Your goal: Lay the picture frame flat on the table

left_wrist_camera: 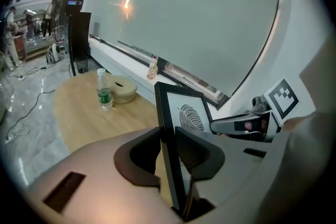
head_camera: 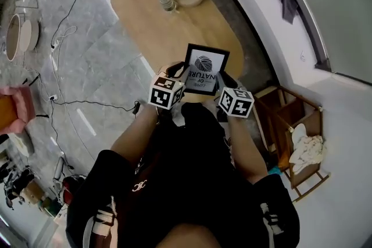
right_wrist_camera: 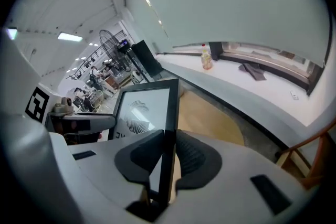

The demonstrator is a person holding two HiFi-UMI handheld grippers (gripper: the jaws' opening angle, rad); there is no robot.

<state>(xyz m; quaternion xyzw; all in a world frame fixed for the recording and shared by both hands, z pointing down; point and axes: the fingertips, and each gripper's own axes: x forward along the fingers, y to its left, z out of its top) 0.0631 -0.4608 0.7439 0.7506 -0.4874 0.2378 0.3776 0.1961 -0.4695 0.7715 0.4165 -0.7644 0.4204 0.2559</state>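
Oval wooden table. Picture frame is upright over the table's near end, print facing the person. Left gripper clamps the frame's left edge and right gripper its right edge, jaws only as wide as the thin rim. Bottle at the table's far end, well apart. Risk: with such narrow edge grips, the frame may swing or slip while tipping and slam onto the table.
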